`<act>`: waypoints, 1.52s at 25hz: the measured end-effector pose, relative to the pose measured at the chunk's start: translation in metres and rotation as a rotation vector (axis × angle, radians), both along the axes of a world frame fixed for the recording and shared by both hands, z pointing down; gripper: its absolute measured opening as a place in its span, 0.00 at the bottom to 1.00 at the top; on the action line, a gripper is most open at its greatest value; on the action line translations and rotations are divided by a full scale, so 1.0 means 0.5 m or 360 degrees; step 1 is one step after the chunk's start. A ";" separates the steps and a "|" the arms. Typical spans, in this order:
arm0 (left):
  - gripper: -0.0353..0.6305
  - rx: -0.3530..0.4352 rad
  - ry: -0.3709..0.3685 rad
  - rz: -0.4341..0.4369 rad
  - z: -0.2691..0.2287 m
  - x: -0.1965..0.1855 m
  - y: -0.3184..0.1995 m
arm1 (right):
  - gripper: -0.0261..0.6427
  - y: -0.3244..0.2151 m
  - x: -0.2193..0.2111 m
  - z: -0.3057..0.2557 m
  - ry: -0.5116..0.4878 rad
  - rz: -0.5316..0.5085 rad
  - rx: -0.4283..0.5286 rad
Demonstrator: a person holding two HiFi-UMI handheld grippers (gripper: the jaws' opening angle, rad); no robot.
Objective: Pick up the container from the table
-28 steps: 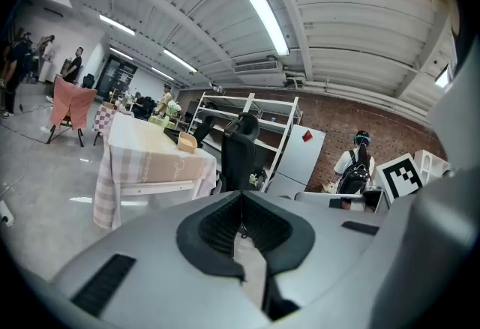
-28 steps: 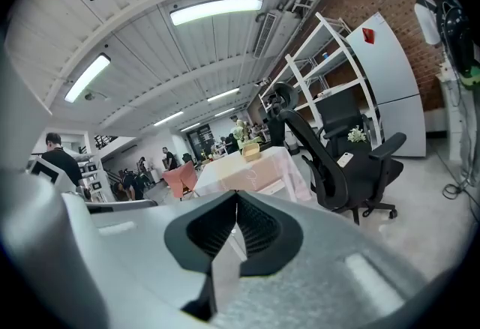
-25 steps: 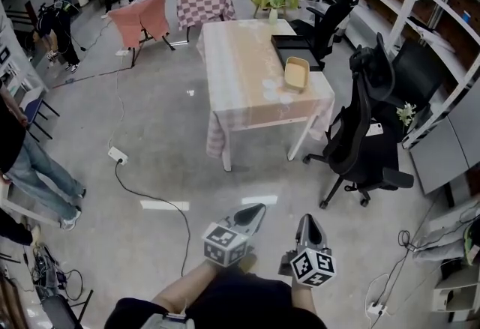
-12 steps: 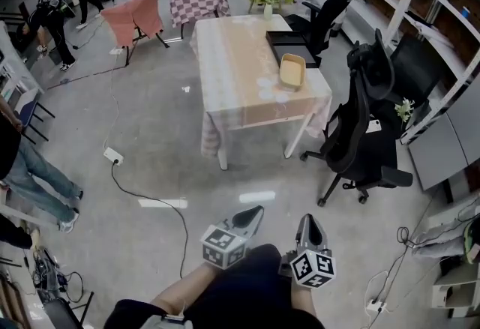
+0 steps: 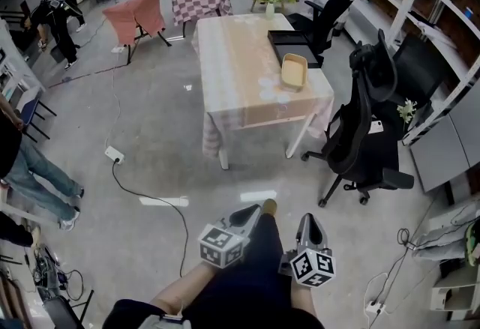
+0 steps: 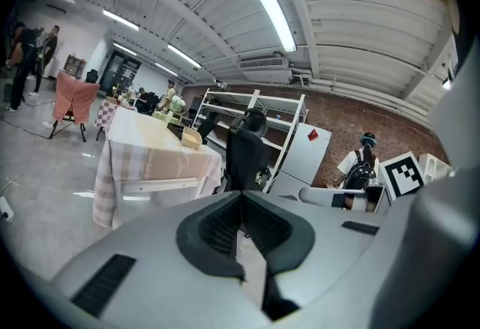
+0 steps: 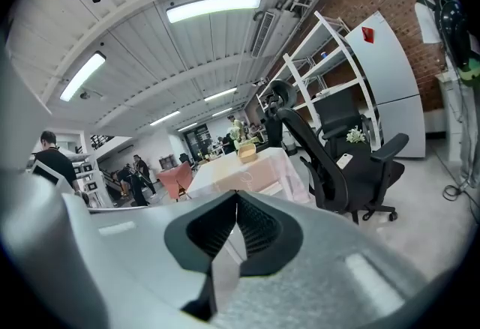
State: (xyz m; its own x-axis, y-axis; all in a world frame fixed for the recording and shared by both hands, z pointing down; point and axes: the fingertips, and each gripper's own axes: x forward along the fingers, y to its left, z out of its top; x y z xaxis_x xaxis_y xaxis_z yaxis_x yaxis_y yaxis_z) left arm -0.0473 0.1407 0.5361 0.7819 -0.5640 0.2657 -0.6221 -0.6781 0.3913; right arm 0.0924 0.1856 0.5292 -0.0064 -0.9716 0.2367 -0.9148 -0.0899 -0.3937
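Note:
A shallow tan container [image 5: 293, 71] lies near the right edge of a table [image 5: 240, 73] covered with a pale checked cloth, far ahead of me. It also shows small in the left gripper view as the container [image 6: 191, 139] and in the right gripper view as the container [image 7: 246, 153]. My left gripper [image 5: 253, 212] and right gripper [image 5: 308, 222] are held side by side close to my body, well short of the table. Both have their jaws pressed together with nothing between them.
Black office chairs [image 5: 360, 133] stand right of the table, with white shelving [image 5: 420, 13] beyond. A black tray [image 5: 289, 43] and a flower vase [image 5: 270, 7] sit at the table's far end. A cable and power strip [image 5: 114, 154] lie on the floor at left. People stand at far left.
The view has shifted slightly toward the table. A shoe has come into view between the grippers. The people at far left have walked a little.

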 end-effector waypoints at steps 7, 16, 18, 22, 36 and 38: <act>0.07 0.0033 -0.0009 -0.0049 -0.003 0.001 -0.045 | 0.05 -0.044 0.010 0.002 0.0002 -0.0019 0.0002; 0.07 0.0031 0.0000 -0.0089 -0.003 0.016 -0.129 | 0.05 -0.138 0.026 0.011 -0.0008 -0.0053 -0.0013; 0.07 0.0031 0.0003 -0.0102 -0.006 0.023 -0.152 | 0.05 -0.162 0.033 0.008 -0.0006 -0.0063 -0.0014; 0.07 0.0035 0.0009 -0.0134 -0.014 0.041 -0.196 | 0.05 -0.210 0.052 0.004 -0.0008 -0.0094 -0.0020; 0.07 0.0040 0.0022 -0.0244 -0.034 0.078 -0.337 | 0.05 -0.377 0.093 -0.012 -0.0010 -0.0201 -0.0023; 0.07 0.0043 0.0014 -0.0262 -0.034 0.079 -0.356 | 0.05 -0.398 0.097 -0.013 -0.0014 -0.0216 -0.0023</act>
State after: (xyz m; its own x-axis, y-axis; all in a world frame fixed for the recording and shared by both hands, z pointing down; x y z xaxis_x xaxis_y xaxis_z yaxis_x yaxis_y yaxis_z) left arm -0.0078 -0.0371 0.5192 0.6806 -0.6914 0.2424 -0.7223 -0.5778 0.3800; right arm 0.1407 -0.0134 0.5226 -0.1398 -0.9581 0.2501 -0.9154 0.0287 -0.4016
